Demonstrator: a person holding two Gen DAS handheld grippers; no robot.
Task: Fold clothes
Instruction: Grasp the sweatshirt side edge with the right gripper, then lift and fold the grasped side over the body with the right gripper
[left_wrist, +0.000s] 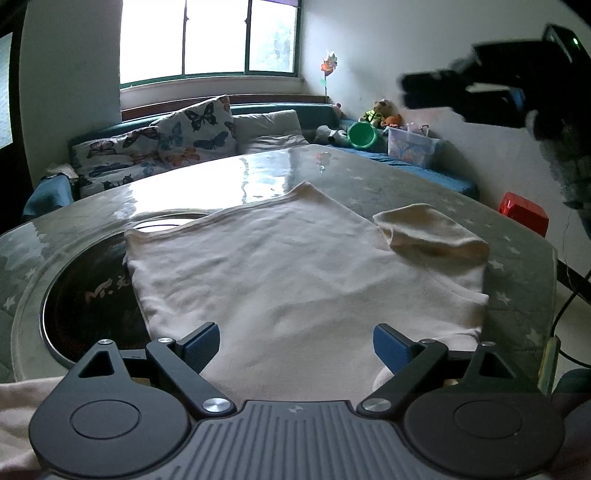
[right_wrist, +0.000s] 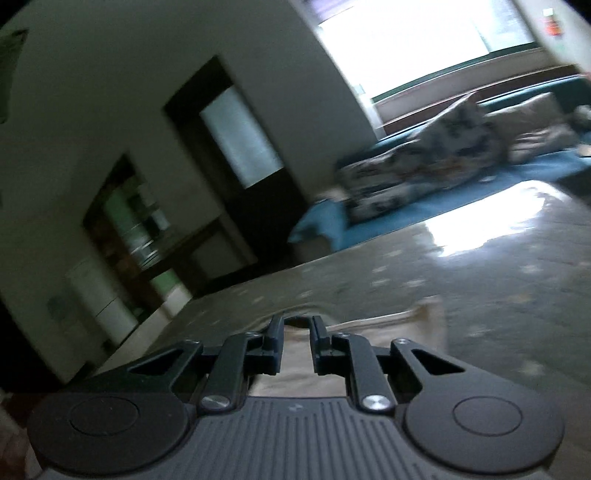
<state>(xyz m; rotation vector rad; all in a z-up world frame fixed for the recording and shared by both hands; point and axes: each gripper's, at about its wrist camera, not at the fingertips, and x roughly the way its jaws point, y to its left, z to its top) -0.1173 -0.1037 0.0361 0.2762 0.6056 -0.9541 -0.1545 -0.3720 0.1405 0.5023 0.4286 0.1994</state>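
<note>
One cream T-shirt (left_wrist: 295, 269), spread flat on the glossy star-patterned surface (left_wrist: 406, 177), one sleeve (left_wrist: 428, 229) folded onto its body. Left claw (left_wrist: 295, 347): released, jaws wide over the shirt's near hem. Right claw (right_wrist: 297, 347): nearly clenched, nothing gripped, raised above the shirt's far side.

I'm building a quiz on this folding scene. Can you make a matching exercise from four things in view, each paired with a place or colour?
Things:
1. cream shirt
2. bucket
3. butterfly pillows
4. box

Descriptions:
A. red, past the table's right edge
B. green, lying on the bench beside the toys
C. spread flat on the table
D. propped on the bench under the window

Pairs: 1-C, 2-B, 3-D, 4-A
</note>
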